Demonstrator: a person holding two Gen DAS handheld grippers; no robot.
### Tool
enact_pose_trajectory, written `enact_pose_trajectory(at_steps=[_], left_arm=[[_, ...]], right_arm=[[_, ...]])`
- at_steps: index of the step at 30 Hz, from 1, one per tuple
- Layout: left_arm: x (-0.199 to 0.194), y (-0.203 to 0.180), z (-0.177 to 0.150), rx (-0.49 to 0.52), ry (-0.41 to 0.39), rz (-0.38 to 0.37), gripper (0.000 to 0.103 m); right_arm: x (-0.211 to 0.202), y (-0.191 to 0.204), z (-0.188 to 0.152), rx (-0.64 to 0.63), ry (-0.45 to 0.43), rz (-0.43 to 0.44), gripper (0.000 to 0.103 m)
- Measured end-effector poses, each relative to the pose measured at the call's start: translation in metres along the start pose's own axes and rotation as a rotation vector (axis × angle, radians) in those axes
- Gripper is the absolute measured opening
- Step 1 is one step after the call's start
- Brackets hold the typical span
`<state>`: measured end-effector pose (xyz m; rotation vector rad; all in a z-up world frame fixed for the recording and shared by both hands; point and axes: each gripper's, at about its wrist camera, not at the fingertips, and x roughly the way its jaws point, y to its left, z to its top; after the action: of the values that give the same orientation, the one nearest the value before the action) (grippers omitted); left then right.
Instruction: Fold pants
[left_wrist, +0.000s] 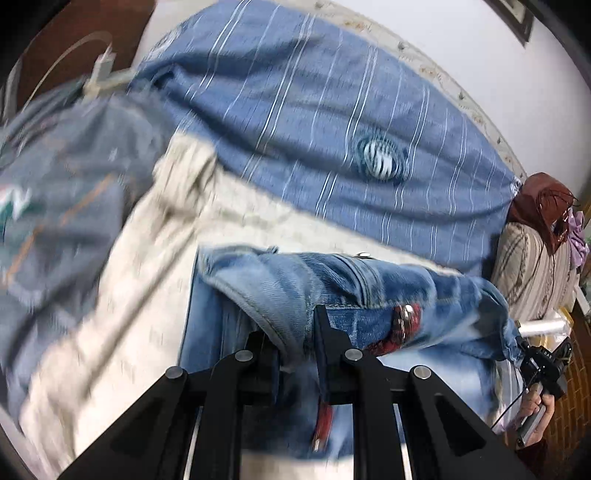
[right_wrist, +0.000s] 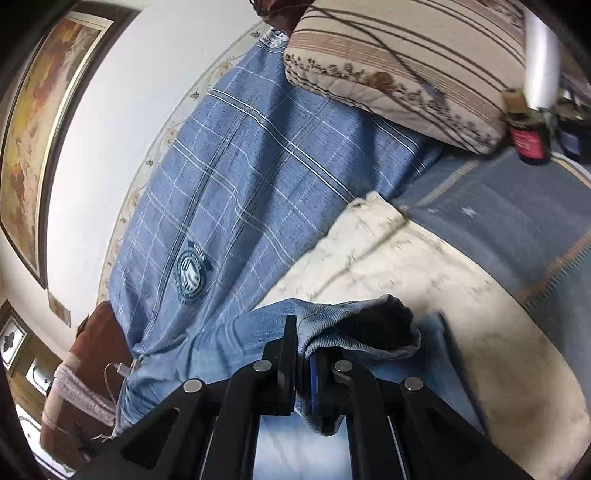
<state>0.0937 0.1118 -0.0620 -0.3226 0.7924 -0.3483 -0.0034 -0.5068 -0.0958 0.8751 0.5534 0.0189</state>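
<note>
**Jeans lifted, fold not finished**

Jeans (left_wrist: 369, 291) hung above the bed (right_wrist: 280, 155), stretched between both tools. Left gripper (left_wrist: 301, 332) and right gripper (right_wrist: 301, 350) each had jaws clamped on denim. Laying down and folding apparently remained.

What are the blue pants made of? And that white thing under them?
The pants look like denim: faded blue cloth with a ribbed weave, thick stitched seams and a metal rivet. The white cover under them seems a soft, matte woven cloth, wrinkled and a bit stained; exact fabric unclear.
</note>
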Motion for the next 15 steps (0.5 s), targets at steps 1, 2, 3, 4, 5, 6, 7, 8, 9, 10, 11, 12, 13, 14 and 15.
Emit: enact_pose_trajectory(at_steps=[1,2,3,4,5,6,7,8,9,10,11,12,13,14,15], left_arm=[[0.002,0.006,-0.012,-0.009,0.03,0.008,0.017],[0.005,0.009,-0.018,-0.01,0.055,0.024,0.017],[0.006,0.012,-0.024,-0.011,0.077,0.038,0.017],[0.007,0.015,-0.029,-0.017,0.099,0.047,0.018],[0.007,0.017,-0.034,-0.025,0.113,0.052,0.018],[0.006,0.018,-0.036,-0.033,0.123,0.055,0.018],[0.005,0.018,-0.039,-0.031,0.133,0.06,0.019],[0.004,0.018,-0.041,-0.024,0.142,0.072,0.02],[0.004,0.018,-0.041,-0.014,0.151,0.089,0.023],[0.003,0.018,-0.043,-0.006,0.167,0.111,0.025],[0.001,0.02,-0.043,-0.011,0.176,0.114,0.026],[-0.002,0.022,-0.044,-0.024,0.186,0.113,0.028],[-0.005,0.026,-0.046,-0.034,0.193,0.114,0.028],[-0.008,0.028,-0.048,-0.039,0.198,0.12,0.028],[-0.012,0.031,-0.049,-0.04,0.197,0.134,0.028]], right_arm=[[-0.006,-0.003,-0.004,0.001,0.019,-0.004,0.005],[-0.01,-0.006,-0.009,0.001,0.043,-0.012,0.005],[-0.012,-0.009,-0.012,0.0,0.067,-0.022,0.005],[-0.014,-0.012,-0.015,-0.002,0.101,-0.039,0.005],[-0.014,-0.017,-0.021,-0.002,0.151,-0.068,0.005],[-0.014,-0.022,-0.025,-0.002,0.191,-0.089,0.005],[-0.011,-0.027,-0.031,0.0,0.255,-0.115,0.005],[-0.008,-0.032,-0.036,0.004,0.316,-0.14,0.008],[-0.005,-0.039,-0.043,0.004,0.394,-0.182,0.008],[-0.004,-0.043,-0.05,-0.007,0.442,-0.203,0.01],[-0.008,-0.045,-0.054,-0.024,0.462,-0.223,0.013],[-0.011,-0.045,-0.055,-0.039,0.468,-0.238,0.015],[-0.017,-0.045,-0.056,-0.056,0.474,-0.252,0.016],[-0.028,-0.044,-0.055,-0.078,0.473,-0.252,0.017],[-0.035,-0.042,-0.052,-0.096,0.46,-0.248,0.018]])
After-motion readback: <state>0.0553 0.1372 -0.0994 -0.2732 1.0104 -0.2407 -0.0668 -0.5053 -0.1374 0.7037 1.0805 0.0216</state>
